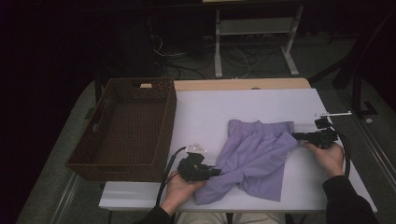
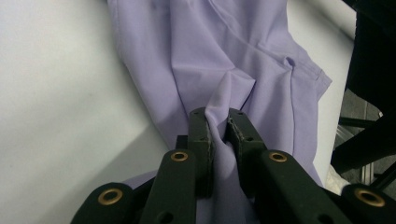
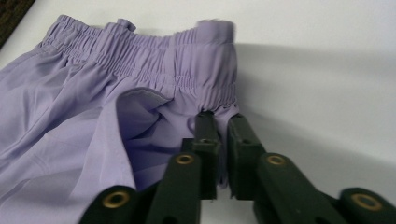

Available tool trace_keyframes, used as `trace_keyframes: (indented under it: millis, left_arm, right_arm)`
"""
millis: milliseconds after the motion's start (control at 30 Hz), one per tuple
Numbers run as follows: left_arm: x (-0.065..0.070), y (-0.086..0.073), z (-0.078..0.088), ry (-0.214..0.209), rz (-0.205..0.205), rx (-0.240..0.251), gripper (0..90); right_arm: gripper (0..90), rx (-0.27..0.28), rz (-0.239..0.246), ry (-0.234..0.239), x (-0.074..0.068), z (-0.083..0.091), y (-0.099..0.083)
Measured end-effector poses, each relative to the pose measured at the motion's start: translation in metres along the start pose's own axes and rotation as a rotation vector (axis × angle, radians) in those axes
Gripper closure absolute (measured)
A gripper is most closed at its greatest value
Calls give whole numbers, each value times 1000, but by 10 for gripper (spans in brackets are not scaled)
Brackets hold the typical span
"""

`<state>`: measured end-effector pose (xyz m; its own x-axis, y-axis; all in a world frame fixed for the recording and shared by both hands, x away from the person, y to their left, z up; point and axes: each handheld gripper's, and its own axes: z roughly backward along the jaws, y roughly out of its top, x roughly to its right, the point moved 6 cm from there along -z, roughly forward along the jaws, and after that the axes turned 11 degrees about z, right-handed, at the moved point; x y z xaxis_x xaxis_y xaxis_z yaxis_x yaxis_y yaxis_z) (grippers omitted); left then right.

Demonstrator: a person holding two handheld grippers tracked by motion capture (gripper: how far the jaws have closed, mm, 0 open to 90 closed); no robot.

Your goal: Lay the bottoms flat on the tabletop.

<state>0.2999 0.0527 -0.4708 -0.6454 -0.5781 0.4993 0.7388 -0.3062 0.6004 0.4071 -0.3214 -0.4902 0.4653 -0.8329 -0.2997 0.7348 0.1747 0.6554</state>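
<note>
Lilac shorts (image 1: 256,158) flat on white surface (image 1: 205,112). Left gripper (image 2: 219,128) low, level, jaws pinching hem fold. Right gripper (image 3: 221,126) level at waistband corner, jaws narrow, cloth between.

A dim lab: white worktable (image 1: 261,100), floor cables (image 1: 196,58), metal stand legs (image 1: 254,46).

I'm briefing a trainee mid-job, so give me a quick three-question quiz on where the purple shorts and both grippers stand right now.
1. True or false: the left gripper has a fold of the purple shorts between its jaws.
2. The right gripper meets the shorts near: A) a leg hem, B) the elastic waistband, C) nowhere.
3. On which side of the shorts does the brown wicker basket stand, seen from the high view?

Key: 1 true. 2 B. 3 the left.
</note>
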Motion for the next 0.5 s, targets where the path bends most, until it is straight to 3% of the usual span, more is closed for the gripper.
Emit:
trace_keyframes:
  millis: [200,333,500]
  left_arm:
    - [1,4,-3,-31,7,27,801]
    - [5,6,-9,-49,-5,18,803]
    - [11,10,-19,-66,-22,10,804]
  right_arm:
    - [628,54,74,-117,-5,15,10]
    - [576,72,90,-143,-4,16,18]
    - [540,80,76,-151,1,3,29]
